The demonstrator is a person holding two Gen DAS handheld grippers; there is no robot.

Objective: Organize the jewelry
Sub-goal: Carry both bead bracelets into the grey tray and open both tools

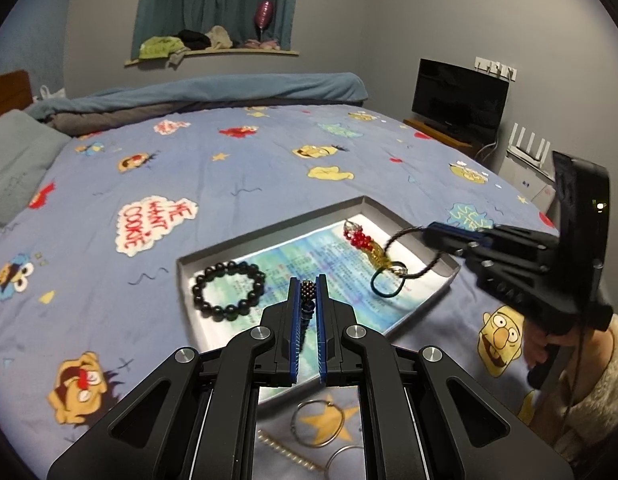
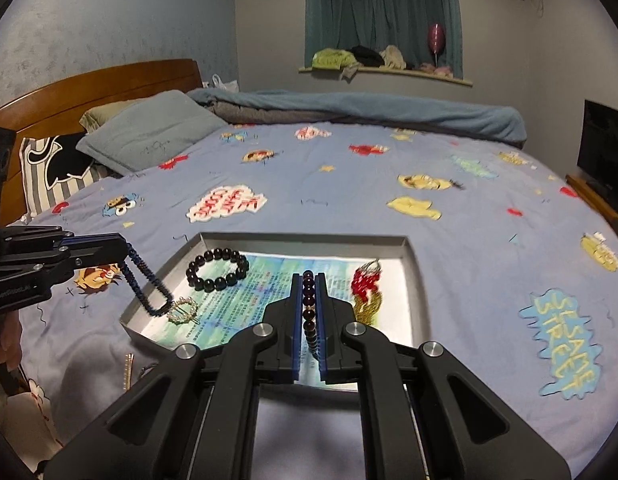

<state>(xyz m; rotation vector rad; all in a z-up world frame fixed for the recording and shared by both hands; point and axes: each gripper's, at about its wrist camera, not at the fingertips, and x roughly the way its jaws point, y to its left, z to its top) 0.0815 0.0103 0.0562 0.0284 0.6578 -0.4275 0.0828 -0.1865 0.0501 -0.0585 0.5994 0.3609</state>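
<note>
Cartoon-print blue bedsheet [image 1: 269,184] carries a shallow grey cardboard tray [image 2: 419,280]. Left gripper [image 1: 308,284] pinches a dark-blue beaded strand [image 2: 145,280]; right gripper [image 2: 308,280] clamps a dark round-bead bracelet [image 2: 309,304] (both dangle beyond their fingers). Lower each over bare tray floor ahead before releasing.

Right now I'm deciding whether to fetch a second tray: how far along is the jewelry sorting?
Done: a black bead bracelet and a red beaded ornament lie in the tray. In hand: the left gripper holds a blue bead strand, the right gripper a dark bead bracelet. Left: metal rings on the bedspread.
</note>
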